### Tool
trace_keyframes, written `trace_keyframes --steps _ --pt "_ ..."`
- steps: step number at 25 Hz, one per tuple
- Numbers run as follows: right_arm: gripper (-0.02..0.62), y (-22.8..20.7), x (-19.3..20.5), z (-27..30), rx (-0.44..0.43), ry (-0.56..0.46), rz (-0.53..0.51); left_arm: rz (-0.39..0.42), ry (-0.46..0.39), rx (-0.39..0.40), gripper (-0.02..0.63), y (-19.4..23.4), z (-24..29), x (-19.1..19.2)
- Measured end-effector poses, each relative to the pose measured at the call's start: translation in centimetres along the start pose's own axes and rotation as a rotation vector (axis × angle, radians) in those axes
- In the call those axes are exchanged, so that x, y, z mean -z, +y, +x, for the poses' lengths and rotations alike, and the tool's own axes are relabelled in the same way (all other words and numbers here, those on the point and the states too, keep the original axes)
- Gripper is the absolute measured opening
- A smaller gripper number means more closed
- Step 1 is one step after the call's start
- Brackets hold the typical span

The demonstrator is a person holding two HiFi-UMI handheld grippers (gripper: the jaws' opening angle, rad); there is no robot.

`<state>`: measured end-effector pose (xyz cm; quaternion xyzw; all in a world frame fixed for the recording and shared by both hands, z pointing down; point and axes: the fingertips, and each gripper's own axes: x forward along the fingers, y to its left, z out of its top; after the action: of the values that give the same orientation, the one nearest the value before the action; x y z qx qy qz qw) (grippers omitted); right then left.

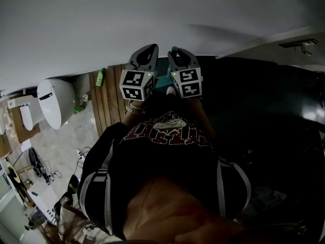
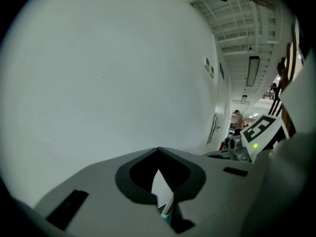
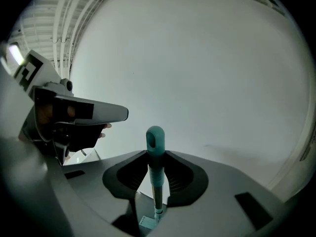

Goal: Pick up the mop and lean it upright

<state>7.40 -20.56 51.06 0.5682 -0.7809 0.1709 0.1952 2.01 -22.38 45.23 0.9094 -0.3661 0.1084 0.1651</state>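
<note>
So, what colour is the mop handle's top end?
Teal: the mop handle shows best in the right gripper view.

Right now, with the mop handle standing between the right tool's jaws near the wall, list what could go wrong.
1. The right tool holds the mop handle just under its teal tip. The rest hangs below, so it could swing or slip.
2. The white wall is close ahead and looks smooth, so a leaned handle may slide sideways.
3. The left tool is right beside the right one, and the two could knock together.
</note>
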Motion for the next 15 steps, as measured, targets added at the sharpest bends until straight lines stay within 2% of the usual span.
trace_keyframes --steps 15 --pt "0.115 0.4 1.0 -2.1 -0.007 -0.003 -0.002 0.014 -0.008 0.022 0.040 -1.8 -0.5 0.0"
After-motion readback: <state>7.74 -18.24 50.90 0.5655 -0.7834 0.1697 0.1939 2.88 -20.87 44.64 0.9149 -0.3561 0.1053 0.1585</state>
